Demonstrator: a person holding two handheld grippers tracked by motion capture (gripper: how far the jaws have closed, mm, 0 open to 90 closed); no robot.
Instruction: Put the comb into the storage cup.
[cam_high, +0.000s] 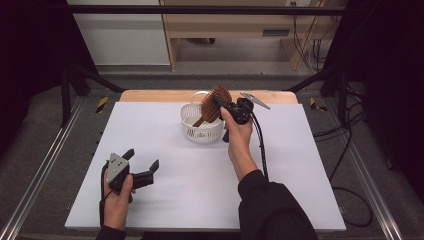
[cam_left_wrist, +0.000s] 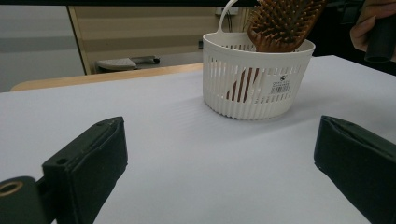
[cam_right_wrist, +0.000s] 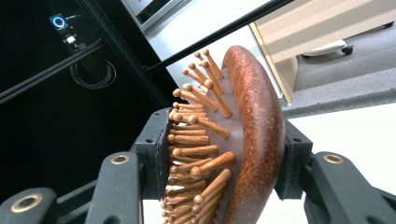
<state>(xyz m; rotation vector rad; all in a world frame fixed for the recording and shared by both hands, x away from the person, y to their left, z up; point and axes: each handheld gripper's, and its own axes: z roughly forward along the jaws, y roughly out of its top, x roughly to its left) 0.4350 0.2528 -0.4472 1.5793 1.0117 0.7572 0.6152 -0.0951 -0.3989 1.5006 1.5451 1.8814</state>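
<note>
High view: right hand-held gripper (cam_high: 221, 106) clamps the hairbrush (cam_high: 214, 104) head over the white basket (cam_high: 201, 131), long axis slanting handle-down into it, apparently resting inside; left hand-held gripper (cam_high: 144, 161), jaws wide and empty, sits well apart on the tabletop (cam_high: 165, 195).

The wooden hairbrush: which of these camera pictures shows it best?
The right gripper view: the hairbrush is close up, its pins and rounded back sharp, clamped between the right gripper jaws. The high view shows it small, over the white basket. The left gripper view shows its head leaning on the basket's rim, handle inside.
</note>
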